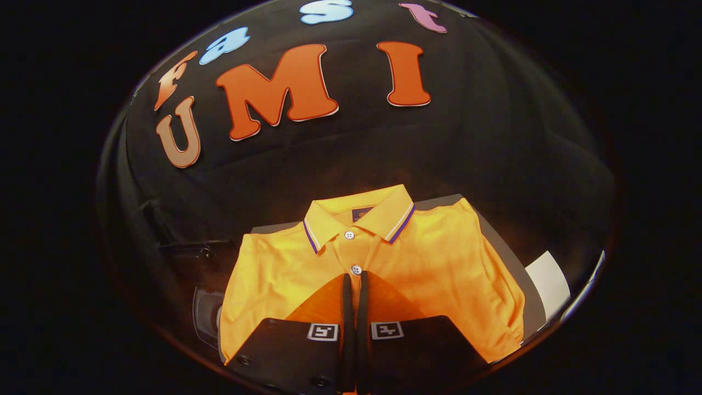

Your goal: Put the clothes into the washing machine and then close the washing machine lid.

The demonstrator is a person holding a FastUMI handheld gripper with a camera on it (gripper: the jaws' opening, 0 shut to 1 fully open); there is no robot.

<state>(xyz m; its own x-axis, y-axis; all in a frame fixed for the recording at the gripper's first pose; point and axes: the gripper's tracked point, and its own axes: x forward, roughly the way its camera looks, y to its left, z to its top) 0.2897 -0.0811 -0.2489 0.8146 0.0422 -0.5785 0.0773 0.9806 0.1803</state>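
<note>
On the left, low down beside the shirt, there is a shiny dark curved thing. It may be part of the washer, but I cannot tell. No washer lid or opening is plain to see from here.

In the middle lies the shirt. It is orange and folded flat, with its collar pointing away from the gripper. Two white buttons run down its front. The shirt rests on a dark board that sticks out past it at the back and on the right.

The gripper is right over the shirt front. Its two fingers are close together, with only a thin gap between them. Their tips sit just below the lower button. I cannot tell if any cloth is pinched in the gap, or if the tips even touch the shirt.

On the right, past the board, is a white sheet.

The shirt is not in the washer yet, so the job is only starting, I think.

What could go wrong? If the fingers grab only a thin bit of the top layer, the shirt could slip out when it is lifted. The folded shirt could also fall open and hang down, and then a sleeve could catch on the board's edge or drag. A pinch right on a button could slide off, since buttons are hard and smooth.
</note>
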